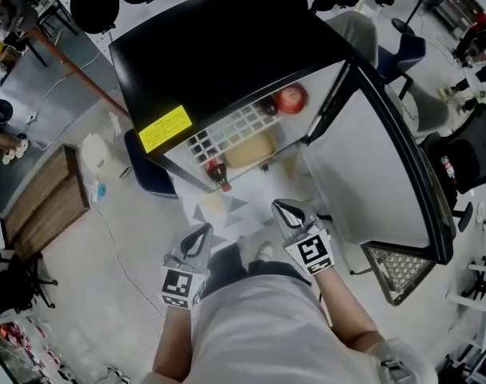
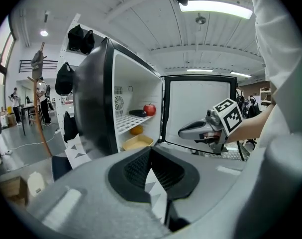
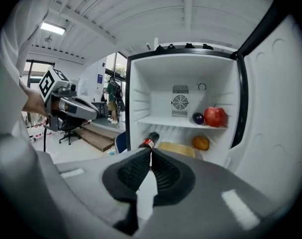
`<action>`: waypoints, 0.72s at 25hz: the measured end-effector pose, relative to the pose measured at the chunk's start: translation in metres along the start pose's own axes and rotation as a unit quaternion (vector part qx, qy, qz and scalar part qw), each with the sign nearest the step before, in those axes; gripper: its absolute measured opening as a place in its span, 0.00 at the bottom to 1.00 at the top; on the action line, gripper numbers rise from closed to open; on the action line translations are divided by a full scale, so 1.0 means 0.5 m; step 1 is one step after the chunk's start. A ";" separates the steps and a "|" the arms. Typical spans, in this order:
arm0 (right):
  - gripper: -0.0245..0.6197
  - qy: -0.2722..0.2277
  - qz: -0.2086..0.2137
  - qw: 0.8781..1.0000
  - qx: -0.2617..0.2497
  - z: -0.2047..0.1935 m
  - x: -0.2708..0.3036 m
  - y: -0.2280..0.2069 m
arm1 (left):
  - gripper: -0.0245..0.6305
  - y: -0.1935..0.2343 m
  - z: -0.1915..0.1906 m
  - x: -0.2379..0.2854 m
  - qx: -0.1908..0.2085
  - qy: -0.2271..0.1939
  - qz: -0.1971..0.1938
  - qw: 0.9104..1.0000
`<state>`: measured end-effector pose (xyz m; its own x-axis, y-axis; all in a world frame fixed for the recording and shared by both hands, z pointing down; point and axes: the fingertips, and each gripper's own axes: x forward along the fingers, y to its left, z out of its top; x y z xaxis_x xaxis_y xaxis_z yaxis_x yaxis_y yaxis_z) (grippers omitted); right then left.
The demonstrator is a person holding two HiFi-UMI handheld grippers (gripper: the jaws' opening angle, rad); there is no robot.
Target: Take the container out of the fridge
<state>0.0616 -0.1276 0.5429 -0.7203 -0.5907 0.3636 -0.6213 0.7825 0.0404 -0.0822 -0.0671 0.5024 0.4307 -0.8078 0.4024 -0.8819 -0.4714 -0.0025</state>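
A small black fridge (image 1: 218, 54) stands with its door (image 1: 363, 166) swung open to the right. On the lower level lies a shallow yellow container (image 1: 251, 149) (image 3: 176, 149) (image 2: 136, 142), with an orange (image 3: 201, 143) behind it and a cola bottle (image 1: 218, 173) (image 3: 148, 141) at its left. A red apple (image 1: 291, 98) and a dark plum (image 1: 267, 106) rest on the wire shelf. My left gripper (image 1: 201, 234) (image 2: 151, 151) and right gripper (image 1: 284, 211) (image 3: 151, 151) hover in front of the fridge, apart from it. Both are shut and hold nothing.
A wooden crate (image 1: 42, 198) and a white jug (image 1: 94, 154) sit on the floor to the left. A blue stool (image 1: 146, 170) stands under the fridge's left side. A wire basket (image 1: 399, 270) lies below the open door. Chairs stand at the right.
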 end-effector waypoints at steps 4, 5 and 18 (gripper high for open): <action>0.05 0.022 0.004 0.999 -0.024 -0.013 0.053 -0.011 | 0.05 0.035 -0.004 0.006 -0.003 0.003 -0.007 1.000; 0.05 0.030 0.003 0.999 -0.039 -0.017 0.067 -0.014 | 0.05 0.046 -0.006 0.008 -0.002 0.005 -0.007 1.000; 0.16 0.131 0.016 0.973 -0.191 -0.061 0.240 -0.056 | 0.05 0.154 -0.023 0.017 -0.029 0.010 0.008 1.000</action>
<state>0.0021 -0.2145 0.6138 -0.6021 -0.5343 0.5933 -0.4039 0.8448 0.3510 -0.1485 -0.1062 0.5161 0.4128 -0.8075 0.4214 -0.8985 -0.4370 0.0428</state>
